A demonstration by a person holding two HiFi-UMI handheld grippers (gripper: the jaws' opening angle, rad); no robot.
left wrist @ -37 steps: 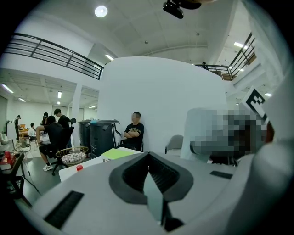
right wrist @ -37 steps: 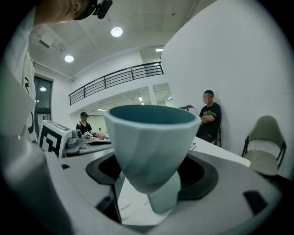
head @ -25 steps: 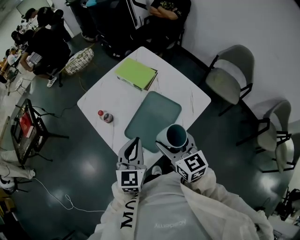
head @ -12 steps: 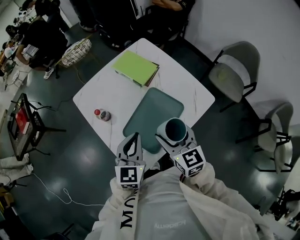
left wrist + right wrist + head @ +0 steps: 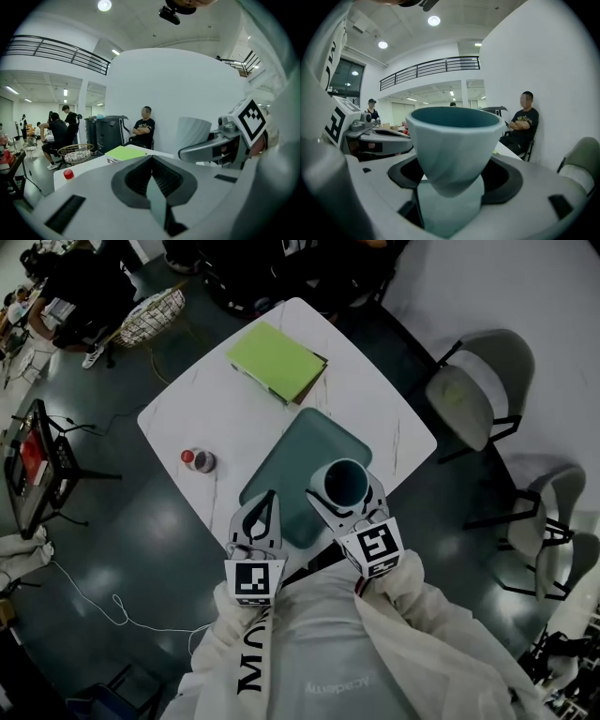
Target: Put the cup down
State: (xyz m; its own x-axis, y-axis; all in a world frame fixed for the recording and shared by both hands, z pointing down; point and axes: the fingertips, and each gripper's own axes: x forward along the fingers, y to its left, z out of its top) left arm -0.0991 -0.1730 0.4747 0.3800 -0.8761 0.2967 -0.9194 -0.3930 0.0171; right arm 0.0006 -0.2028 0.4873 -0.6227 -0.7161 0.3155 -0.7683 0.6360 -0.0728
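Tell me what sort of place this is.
Probably an open-plan office or lab hall: a white table with a chair beside it, people at desks behind, and a railed mezzanine overhead.

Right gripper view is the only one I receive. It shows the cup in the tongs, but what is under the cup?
Observer: In the head view the cup hangs over the near part of a teal mat on the white table.
Operator: Is something on the mat?
Observer: Nothing; the nearest thing, a small red-capped bottle, sits on the table left of it.
Operator: And the left tongs?
Observer: The left tongs are shut and empty, to the cup's left.
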